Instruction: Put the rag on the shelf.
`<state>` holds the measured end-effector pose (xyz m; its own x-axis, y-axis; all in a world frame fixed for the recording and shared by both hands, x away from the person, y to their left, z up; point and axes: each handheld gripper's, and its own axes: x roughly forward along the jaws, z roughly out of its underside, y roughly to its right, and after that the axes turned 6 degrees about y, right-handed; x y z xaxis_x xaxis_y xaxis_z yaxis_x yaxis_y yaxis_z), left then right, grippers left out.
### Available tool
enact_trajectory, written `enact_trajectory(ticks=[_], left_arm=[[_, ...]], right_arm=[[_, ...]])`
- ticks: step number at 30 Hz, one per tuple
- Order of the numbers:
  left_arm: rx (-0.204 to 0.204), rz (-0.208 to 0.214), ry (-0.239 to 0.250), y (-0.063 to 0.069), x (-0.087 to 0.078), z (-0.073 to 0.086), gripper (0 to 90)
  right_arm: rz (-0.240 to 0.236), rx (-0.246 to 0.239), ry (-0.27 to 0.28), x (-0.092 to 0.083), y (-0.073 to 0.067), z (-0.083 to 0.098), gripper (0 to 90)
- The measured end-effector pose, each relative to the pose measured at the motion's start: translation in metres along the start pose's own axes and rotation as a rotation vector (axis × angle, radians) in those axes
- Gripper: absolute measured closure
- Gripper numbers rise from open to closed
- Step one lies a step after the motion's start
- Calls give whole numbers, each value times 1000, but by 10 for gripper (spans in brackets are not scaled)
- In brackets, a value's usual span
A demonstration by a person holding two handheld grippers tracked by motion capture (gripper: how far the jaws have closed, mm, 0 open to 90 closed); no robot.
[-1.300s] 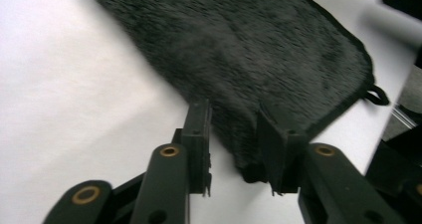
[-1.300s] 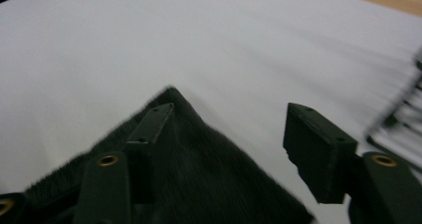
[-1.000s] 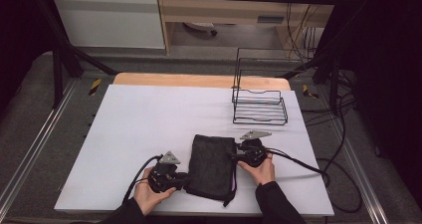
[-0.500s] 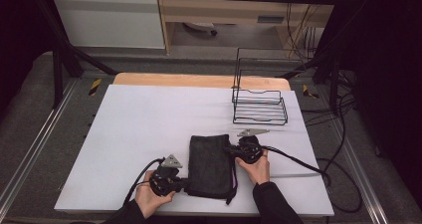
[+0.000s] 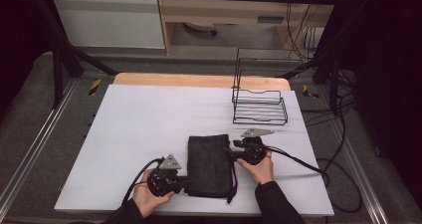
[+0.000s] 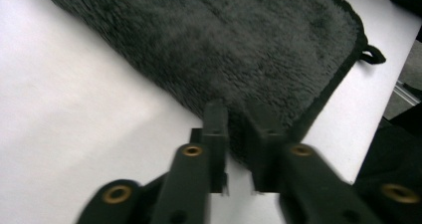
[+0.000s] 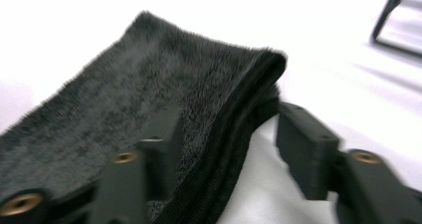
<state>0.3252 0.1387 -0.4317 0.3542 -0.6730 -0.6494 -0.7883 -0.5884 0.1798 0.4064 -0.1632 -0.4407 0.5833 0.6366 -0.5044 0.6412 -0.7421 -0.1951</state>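
Your left gripper (image 5: 186, 180) nips the folded black fleece towel's (image 5: 210, 164) near-left edge, fabric hiding its tips; your right gripper (image 5: 233, 152) has just been opening, its jaws straddling the far-right edge without pressing.

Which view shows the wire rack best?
The high view: the black wire rack stands whole on the far right of the white table, beyond the folded dark towel. The right gripper view catches a blurred corner of it at top right.
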Motion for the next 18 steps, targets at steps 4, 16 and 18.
enact_trajectory(ticks=[4,16,18], left_arm=[[18,-38,44,-7,-8,-5,529],[-29,-80,82,-40,-13,-26,193],[-29,-78,84,-43,-12,-30,160]], right_arm=[[-8,1,37,-16,6,0,208],[-2,14,44,-34,14,8,48],[2,8,42,-36,14,10,43]])
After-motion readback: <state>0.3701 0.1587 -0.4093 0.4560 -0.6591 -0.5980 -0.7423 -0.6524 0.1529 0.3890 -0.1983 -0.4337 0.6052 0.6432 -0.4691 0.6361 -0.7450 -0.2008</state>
